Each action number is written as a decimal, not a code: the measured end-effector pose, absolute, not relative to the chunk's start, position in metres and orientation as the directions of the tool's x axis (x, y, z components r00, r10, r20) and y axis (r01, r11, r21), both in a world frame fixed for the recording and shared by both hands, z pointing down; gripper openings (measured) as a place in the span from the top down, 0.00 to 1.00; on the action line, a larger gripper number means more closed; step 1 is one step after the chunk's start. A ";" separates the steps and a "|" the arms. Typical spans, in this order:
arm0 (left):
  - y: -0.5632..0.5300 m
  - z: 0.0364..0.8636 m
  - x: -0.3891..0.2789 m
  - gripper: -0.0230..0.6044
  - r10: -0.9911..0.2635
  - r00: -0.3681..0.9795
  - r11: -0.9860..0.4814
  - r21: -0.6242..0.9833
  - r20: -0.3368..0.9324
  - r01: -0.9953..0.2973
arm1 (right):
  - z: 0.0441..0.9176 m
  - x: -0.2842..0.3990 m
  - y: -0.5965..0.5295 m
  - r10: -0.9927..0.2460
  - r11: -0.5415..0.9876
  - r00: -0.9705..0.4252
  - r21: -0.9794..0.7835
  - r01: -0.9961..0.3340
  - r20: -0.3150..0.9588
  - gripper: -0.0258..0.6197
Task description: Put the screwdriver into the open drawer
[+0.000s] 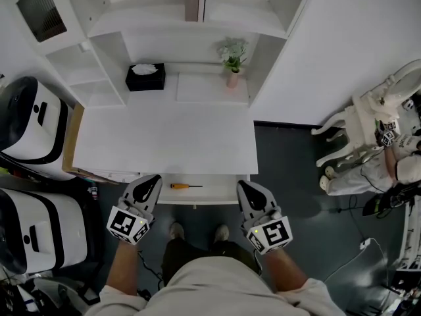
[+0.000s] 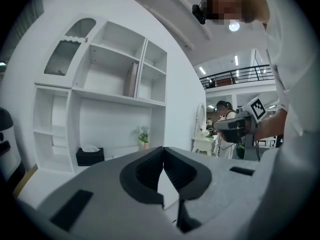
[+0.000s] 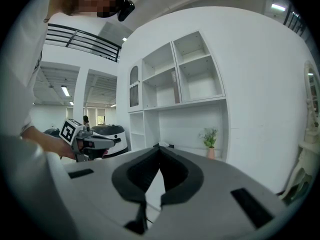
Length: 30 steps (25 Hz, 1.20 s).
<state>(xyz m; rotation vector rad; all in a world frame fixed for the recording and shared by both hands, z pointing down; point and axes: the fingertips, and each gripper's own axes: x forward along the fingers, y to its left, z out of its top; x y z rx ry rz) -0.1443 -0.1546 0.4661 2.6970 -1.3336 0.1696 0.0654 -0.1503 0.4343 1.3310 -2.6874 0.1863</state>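
Both jaw pairs clenched on nothing — left gripper (image 1: 152,180), right gripper (image 1: 243,185) — with the screwdriver (image 1: 186,186) lying inside the open drawer (image 1: 218,191); task looks complete.

We see a white bench (image 1: 164,137) and white shelves (image 1: 151,20) above a dark grey floor (image 1: 289,170). The screwdriver (image 1: 186,186) has an orange handle and a dark shaft; the drawer (image 1: 217,195) is white. The left hand-held gripper (image 1: 150,180) and the right hand-held gripper (image 1: 246,187) are grey with black pads (image 2: 148,175) and black-and-white square markers. The box (image 1: 145,79) is black with white tissue. The plant (image 1: 233,50) is pale green, its vase (image 1: 233,79) pink.
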 end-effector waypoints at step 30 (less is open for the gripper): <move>-0.141 0.445 -0.150 0.96 -0.792 0.601 -0.600 0.049 0.104 -0.799 | 0.433 0.054 -0.150 -0.769 0.620 -0.613 -0.022 -0.784 0.179 0.96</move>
